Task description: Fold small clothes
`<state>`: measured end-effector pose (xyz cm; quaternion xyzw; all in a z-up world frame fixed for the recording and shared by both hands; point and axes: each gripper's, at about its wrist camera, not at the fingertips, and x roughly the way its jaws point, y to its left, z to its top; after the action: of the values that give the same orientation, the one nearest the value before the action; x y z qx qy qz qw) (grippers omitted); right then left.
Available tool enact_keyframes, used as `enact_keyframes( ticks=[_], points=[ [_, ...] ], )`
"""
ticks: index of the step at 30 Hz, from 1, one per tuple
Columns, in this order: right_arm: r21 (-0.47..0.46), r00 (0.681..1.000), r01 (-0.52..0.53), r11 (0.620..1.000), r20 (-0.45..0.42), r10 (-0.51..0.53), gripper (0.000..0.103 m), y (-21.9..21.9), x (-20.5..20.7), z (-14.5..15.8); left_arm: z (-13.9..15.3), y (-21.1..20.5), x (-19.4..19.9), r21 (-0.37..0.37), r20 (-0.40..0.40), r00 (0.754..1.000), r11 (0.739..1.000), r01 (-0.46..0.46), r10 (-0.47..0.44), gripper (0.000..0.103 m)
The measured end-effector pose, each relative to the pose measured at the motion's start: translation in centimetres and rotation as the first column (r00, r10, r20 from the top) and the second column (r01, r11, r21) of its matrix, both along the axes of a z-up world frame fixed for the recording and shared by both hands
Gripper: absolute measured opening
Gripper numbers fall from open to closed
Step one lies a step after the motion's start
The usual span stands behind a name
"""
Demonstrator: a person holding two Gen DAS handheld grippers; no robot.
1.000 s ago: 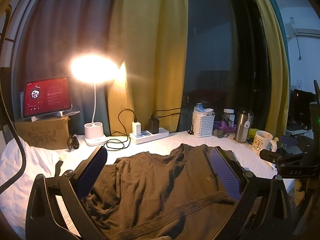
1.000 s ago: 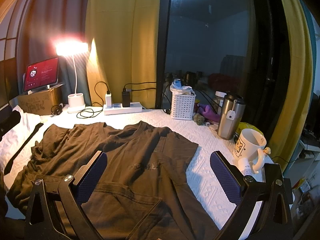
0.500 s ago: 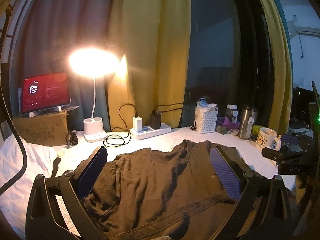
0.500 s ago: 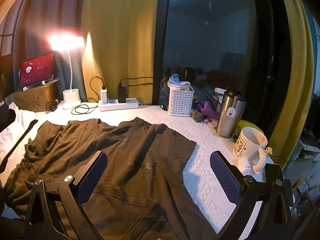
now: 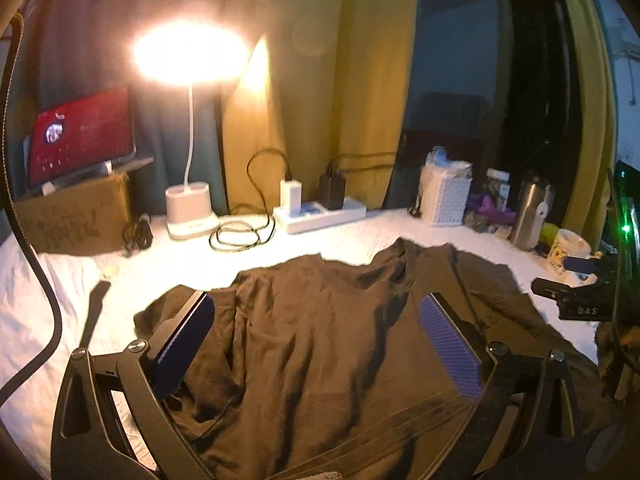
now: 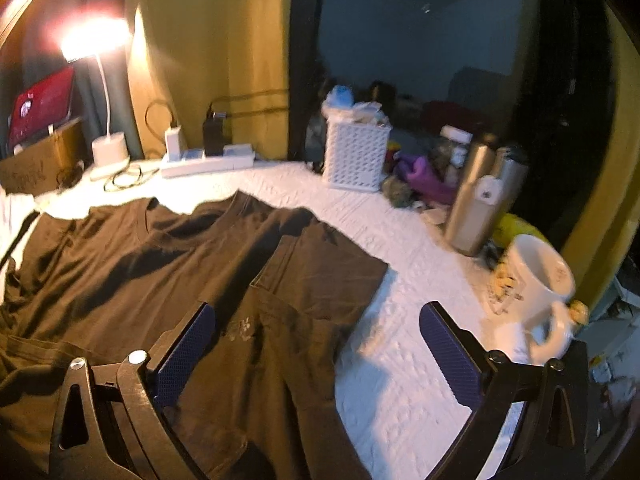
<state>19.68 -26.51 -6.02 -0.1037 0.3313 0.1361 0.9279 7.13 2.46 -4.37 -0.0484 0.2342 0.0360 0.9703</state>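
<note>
While the brown T-shirt (image 6: 168,264) lay spread on the white-covered counter (image 6: 404,380), both hand-held grippers stood wide and empty, the right hand-held gripper (image 6: 316,354) closing; a sideways sweep risked toppling the nearby mug (image 6: 536,292).

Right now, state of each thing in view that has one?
Dark brown t-shirt: spread flat on white bedcover, right sleeve folded inward, wrinkled.
White desk lamp: on.
Red-screen tablet: on, propped on cardboard box.
White power strip: two chargers plugged in.
Steel tumbler: upright, lidded.
White mug: upright.
Left gripper: open, above shirt.
Right gripper: closing, grips nothing.
</note>
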Motion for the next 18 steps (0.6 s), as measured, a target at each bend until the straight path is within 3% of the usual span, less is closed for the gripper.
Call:
enact_keyframes(
  ticks=[4, 9, 13, 14, 16, 17, 18],
  points=[
    [-0.020, 0.997, -0.057, 0.998, -0.062, 0.055, 0.083, 2.2, 2.7, -1.5, -1.1, 0.6, 1.6, -0.011, -0.051, 0.999, 1.000, -0.015, 0.014, 0.101],
    [-0.073, 0.982, -0.133, 0.988, -0.145, 0.121, 0.061, 5.2, 5.5, -3.9, -2.0, 1.3, 2.9, -0.029, -0.098, 0.995, 0.999, -0.029, 0.026, 0.101],
    [-0.112, 0.969, -0.165, 0.980, -0.204, 0.140, 0.052, 6.0, 6.8, -6.0, -2.8, 2.0, 3.8, -0.041, -0.133, 0.990, 0.998, -0.047, 0.041, 0.101],
    [-0.112, 0.967, -0.166, 0.980, -0.213, 0.140, 0.041, 6.0, 6.9, -6.3, -2.9, 2.0, 3.9, -0.045, -0.139, 0.989, 0.998, -0.050, 0.043, 0.101],
    [-0.080, 0.967, -0.158, 0.984, -0.216, 0.137, 0.031, 5.3, 7.2, -6.2, -3.1, 2.1, 4.2, -0.049, -0.149, 0.988, 0.997, -0.052, 0.044, 0.101],
    [-0.073, 0.969, -0.148, 0.986, -0.212, 0.130, 0.013, 4.9, 7.2, -6.1, -3.2, 2.0, 4.2, -0.048, -0.152, 0.987, 0.998, -0.051, 0.043, 0.101],
    [-0.057, 0.970, -0.138, 0.989, -0.209, 0.123, 0.012, 4.3, 7.3, -5.9, -3.2, 1.8, 4.3, -0.047, -0.155, 0.987, 0.998, -0.049, 0.041, 0.101]
  ],
)
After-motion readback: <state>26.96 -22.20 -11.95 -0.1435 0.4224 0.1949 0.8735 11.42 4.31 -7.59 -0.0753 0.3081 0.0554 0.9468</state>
